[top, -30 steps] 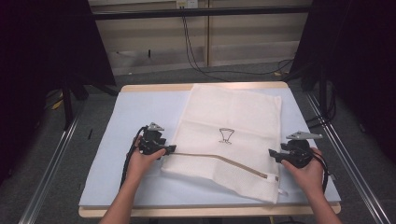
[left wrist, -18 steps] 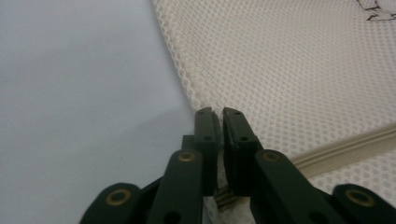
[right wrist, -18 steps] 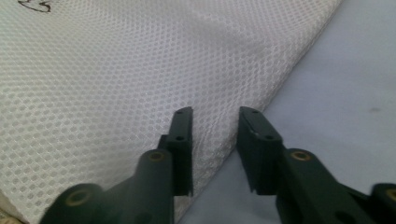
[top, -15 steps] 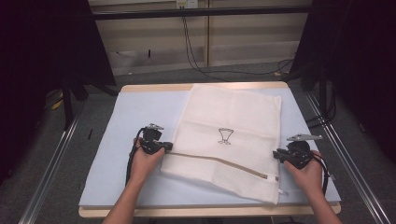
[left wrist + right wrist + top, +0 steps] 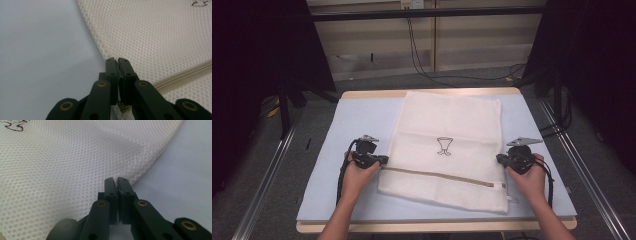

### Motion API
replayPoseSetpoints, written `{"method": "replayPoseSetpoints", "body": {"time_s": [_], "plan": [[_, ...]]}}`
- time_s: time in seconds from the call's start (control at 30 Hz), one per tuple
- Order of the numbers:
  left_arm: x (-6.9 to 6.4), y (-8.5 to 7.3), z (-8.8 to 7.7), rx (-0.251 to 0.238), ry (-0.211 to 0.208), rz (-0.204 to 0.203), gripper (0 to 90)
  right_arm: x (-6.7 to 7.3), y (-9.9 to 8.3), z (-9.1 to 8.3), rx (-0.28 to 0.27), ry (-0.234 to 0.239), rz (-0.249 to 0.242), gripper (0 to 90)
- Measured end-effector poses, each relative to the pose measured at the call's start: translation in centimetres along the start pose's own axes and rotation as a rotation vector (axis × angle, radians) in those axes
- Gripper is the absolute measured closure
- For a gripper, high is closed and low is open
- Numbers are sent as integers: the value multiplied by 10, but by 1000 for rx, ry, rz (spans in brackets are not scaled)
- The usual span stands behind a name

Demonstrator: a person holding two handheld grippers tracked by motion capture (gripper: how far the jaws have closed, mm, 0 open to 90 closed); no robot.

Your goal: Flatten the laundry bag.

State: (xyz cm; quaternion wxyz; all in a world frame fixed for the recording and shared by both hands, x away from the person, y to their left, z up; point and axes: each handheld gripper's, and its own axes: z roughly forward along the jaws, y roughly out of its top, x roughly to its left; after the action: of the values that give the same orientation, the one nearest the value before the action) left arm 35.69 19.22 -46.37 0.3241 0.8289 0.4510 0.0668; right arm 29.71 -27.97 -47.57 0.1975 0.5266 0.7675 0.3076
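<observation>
Both grippers have closed in since earlier: left gripper (image 5: 381, 160) and right gripper (image 5: 500, 159) fingers clamped on mesh bag (image 5: 447, 150) edges. Risk: thin mesh slipping out when lifted.

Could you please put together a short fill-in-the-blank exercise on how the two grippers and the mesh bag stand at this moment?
1. The left gripper is shut on the ____ edge of the white mesh bag, seen from the high view.
2. The bag's beige zipper is ____.
3. The bag lies on a light ____ table mat.
4. The right gripper has its jaws ____ on the bag's edge.

Missing words: left; closed; blue; shut
</observation>
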Motion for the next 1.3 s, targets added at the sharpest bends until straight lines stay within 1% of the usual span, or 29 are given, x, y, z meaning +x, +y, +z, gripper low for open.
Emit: {"method": "replayPoseSetpoints", "body": {"time_s": [0.03,0.07,0.1,0.13,0.2,0.23,0.27,0.3,0.43,0.53,0.63,0.67,0.77,0.8,0.83,0.87,0.9,0.93,0.97,1.0,1.03,1.07,1.1,1.13,1.17,1.2,1.23,1.27,1.3], "plan": [[0,0,0,0,0,0,874,0,0,0,0,0,0,877],[2,-4,-3,-6,6,-18,874,2,4,4,-5,5,-16,877],[2,-4,-3,-6,6,-18,874,2,4,4,-5,5,-16,877],[4,-7,-6,-5,2,-32,874,5,8,8,-6,11,-21,879],[5,-8,-8,2,2,-33,875,6,10,10,-6,13,-21,879],[5,-10,-9,-1,5,-41,875,8,13,13,-9,17,-27,880],[5,-11,-10,-1,13,-40,875,8,13,13,-9,17,-27,880],[5,-12,-11,-6,13,-50,875,8,15,15,-7,19,-32,880],[6,-17,-15,9,22,-43,875,10,20,20,-9,26,-38,881],[5,-21,-20,14,21,-56,875,12,24,24,-11,39,-40,880],[7,-23,-24,18,23,-57,875,13,26,26,-14,46,-52,881],[7,-26,-26,17,15,-68,875,14,28,29,-17,48,-58,880],[8,-28,-28,19,6,-67,873,16,29,29,-13,50,-59,881],[8,-28,-29,26,3,-63,870,16,29,28,-11,59,-56,881],[8,-28,-29,26,7,-59,870,16,29,28,-11,59,-56,881],[8,-28,-29,23,7,-60,841,15,29,27,-16,63,-59,881],[7,-27,-29,14,23,-52,841,15,29,27,-16,63,-59,881],[7,-27,-30,-15,56,-35,665,15,28,26,-20,70,-46,879],[10,-24,-31,-64,86,-39,623,14,28,26,-30,78,-53,879],[12,-23,-30,-82,68,-63,622,14,27,25,-32,82,-43,879],[13,-22,-27,-112,86,-88,598,14,27,26,-35,83,-47,878],[16,-20,-24,-110,92,-72,558,14,26,26,-32,84,-50,878],[18,-19,-19,-105,90,-78,553,15,26,26,-26,83,-39,878],[21,-18,-15,-93,103,-70,547,15,25,26,-31,85,-46,878],[23,-17,-11,-101,120,-71,546,15,25,26,-28,86,-46,878],[26,-16,-8,-105,127,-71,546,15,25,25,-34,85,-43,877],[26,-16,-8,-105,127,-71,552,15,25,25,-34,85,-43,877],[29,-17,-3,-112,132,-90,558,15,23,24,-35,89,-44,873],[29,-17,-3,-112,132,-90,571,16,22,24,-34,88,-43,873]]}}
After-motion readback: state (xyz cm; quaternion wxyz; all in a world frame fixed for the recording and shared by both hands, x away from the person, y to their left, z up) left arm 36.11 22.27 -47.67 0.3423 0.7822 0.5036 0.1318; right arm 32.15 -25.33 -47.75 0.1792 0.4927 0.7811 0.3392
